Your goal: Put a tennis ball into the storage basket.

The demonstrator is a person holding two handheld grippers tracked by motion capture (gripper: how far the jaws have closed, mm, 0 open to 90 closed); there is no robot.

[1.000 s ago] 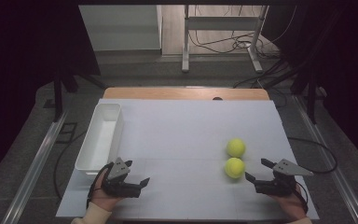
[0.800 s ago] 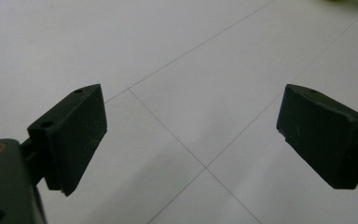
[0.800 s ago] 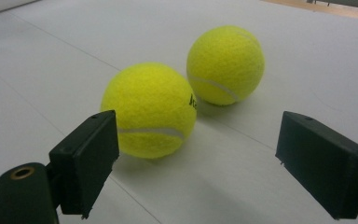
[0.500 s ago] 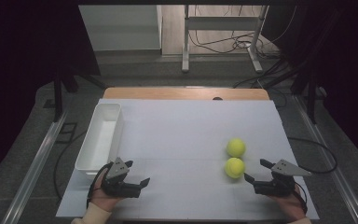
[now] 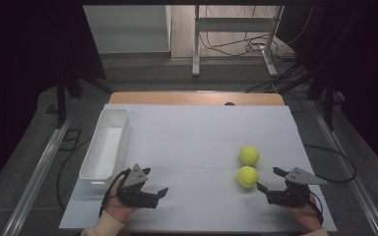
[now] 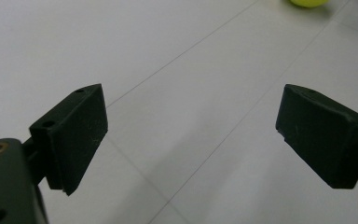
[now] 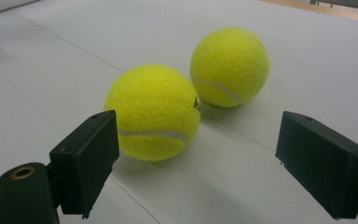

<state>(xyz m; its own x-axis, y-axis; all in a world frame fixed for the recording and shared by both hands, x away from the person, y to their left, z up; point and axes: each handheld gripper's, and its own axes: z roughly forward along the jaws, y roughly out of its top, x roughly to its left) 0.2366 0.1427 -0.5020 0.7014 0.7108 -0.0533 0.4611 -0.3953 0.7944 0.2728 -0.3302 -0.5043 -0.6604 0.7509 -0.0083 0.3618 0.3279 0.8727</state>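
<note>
Facing 2 fuzzy yellow tennis balls (image 7: 153, 112), white-seamed, just apart: right claw (image 7: 196, 163) wide open, empty.

My left gripper (image 5: 156, 189): held low in my left hand (image 5: 119, 202), jaws spread wide, pointing right. My right gripper (image 5: 267, 180): held low in my right hand (image 5: 302, 212), jaws spread wide, pointing left. Both forearms enter from the near edge.
</note>
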